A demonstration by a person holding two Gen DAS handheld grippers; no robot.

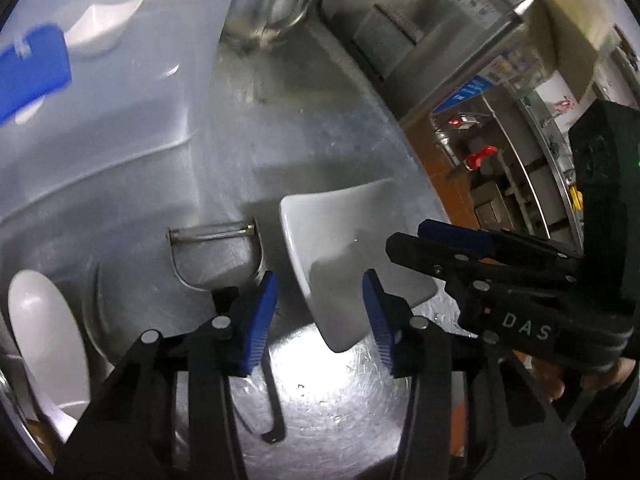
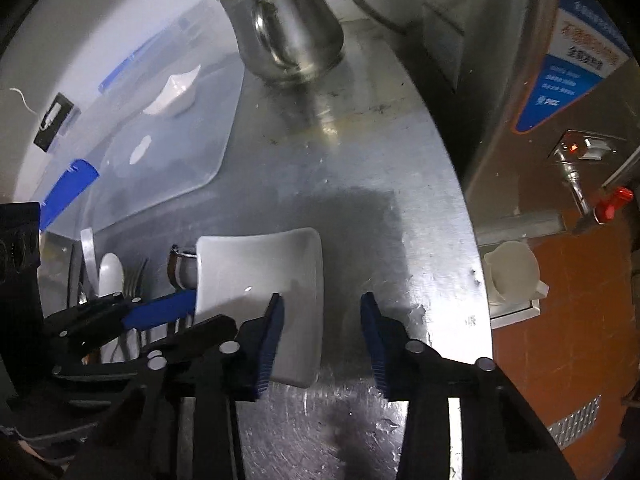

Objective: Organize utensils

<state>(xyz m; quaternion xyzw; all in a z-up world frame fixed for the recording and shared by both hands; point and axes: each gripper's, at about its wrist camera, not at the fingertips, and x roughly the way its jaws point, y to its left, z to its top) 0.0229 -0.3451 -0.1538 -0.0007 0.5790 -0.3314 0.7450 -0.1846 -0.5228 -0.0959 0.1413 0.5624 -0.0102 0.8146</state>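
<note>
A white square dish lies on the steel counter; it also shows in the right wrist view. A metal peeler with a dark handle lies left of it. My left gripper is open and empty, low over the counter between peeler and dish. My right gripper is open and empty, at the dish's near right edge; it shows at the right in the left wrist view. A white spoon lies far left, beside forks.
A steel teapot stands at the back. A clear plastic bin with blue latches sits at the left and holds a white dish. A steel water boiler with a red tap stands right, past the counter edge.
</note>
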